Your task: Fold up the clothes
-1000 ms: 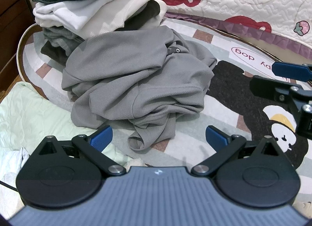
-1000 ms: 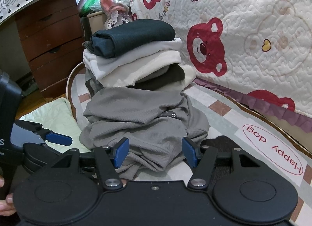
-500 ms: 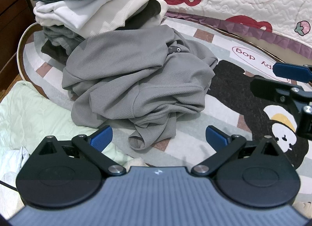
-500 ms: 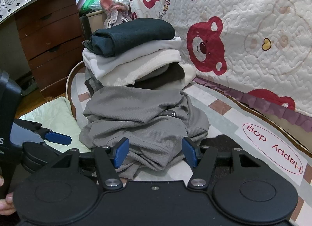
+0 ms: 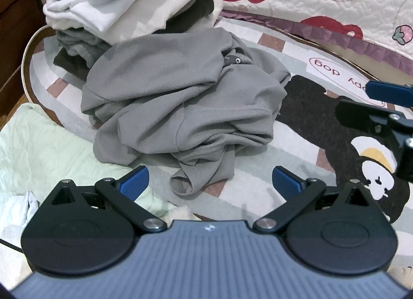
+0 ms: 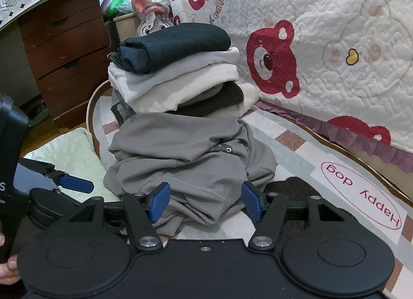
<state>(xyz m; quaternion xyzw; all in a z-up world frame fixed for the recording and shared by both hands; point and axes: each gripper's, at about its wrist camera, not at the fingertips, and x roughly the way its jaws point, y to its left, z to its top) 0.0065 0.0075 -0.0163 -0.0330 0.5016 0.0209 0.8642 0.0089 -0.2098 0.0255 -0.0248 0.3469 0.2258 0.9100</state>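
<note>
Lying crumpled at 12 o'clock, the grey shirt faces both empty tools, left wide, right narrower.

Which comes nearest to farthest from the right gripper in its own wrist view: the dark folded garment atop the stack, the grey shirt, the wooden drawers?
From the right gripper:
1. Grey shirt, crumpled just ahead of the open fingers.
2. Dark folded garment, on top of the stack behind the shirt.
3. Wooden drawers, back left, beyond the mat.
</note>
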